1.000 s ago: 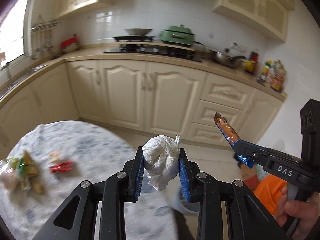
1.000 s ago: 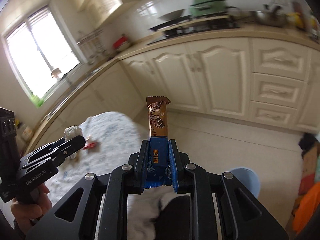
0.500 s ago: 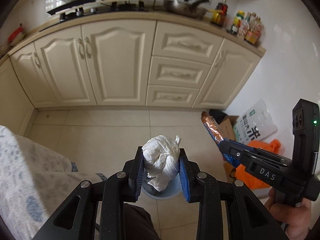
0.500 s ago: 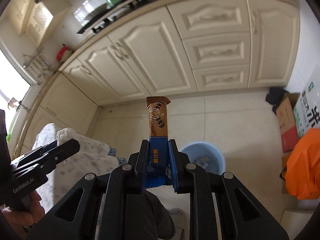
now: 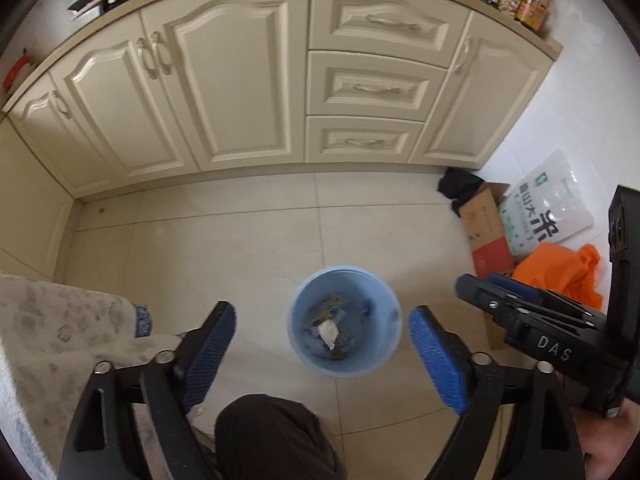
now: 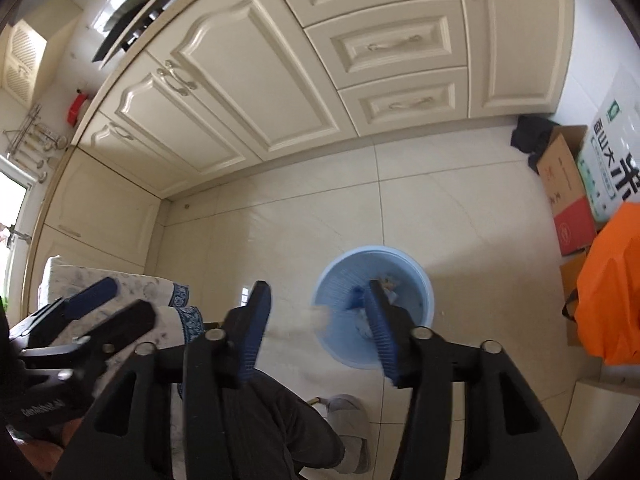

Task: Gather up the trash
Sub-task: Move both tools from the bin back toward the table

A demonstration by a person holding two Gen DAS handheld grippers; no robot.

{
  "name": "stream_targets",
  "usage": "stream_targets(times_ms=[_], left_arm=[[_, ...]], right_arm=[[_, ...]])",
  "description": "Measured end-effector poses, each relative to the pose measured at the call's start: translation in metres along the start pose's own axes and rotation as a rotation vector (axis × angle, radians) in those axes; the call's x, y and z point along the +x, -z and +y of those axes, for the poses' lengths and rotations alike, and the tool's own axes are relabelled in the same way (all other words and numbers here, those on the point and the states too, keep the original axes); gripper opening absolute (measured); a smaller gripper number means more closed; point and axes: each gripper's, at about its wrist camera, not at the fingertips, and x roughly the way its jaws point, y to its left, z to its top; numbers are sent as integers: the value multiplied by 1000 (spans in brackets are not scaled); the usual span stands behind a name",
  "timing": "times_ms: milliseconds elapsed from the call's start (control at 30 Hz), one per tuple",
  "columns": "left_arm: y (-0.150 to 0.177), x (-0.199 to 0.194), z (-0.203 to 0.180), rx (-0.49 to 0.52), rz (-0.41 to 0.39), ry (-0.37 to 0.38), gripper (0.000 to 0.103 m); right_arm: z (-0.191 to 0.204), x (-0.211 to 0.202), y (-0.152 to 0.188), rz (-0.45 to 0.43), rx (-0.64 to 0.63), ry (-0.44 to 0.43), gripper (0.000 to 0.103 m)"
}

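Observation:
A light blue bin (image 5: 345,322) stands on the tiled floor below both grippers; it also shows in the right wrist view (image 6: 374,306). A white crumpled tissue (image 5: 329,332) and several wrappers (image 5: 334,308) lie inside it. My left gripper (image 5: 322,346) is open and empty, straight above the bin. My right gripper (image 6: 320,318) is open and empty, its right finger over the bin's rim. The right gripper also shows at the right of the left wrist view (image 5: 480,284).
Cream kitchen cabinets (image 5: 240,80) line the far side. A cardboard box (image 5: 486,232), a white rice bag (image 5: 546,216) and an orange bag (image 5: 564,276) sit by the right wall. A patterned tablecloth (image 5: 48,340) hangs at the left. The person's leg (image 5: 276,436) is below.
Both grippers opened. The white tissue wad left my left gripper and now lies in the bin; the brown and blue snack wrapper left my right gripper. Both views tilted down toward the bin.

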Motion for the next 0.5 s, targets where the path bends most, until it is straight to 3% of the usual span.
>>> stream_targets(times_ms=[167,233,500], left_arm=[[14,-30,6,-29,-69,-48,97],[17,-48,12,-53,-107,-57,102],[86,-155,45,-154,-284,-88,102]], right_arm=[[8,-9,4,-23,12,13,100],[15,-15,5,-36,10,3,102],[82,-58,8,-115,-78,-45,103]])
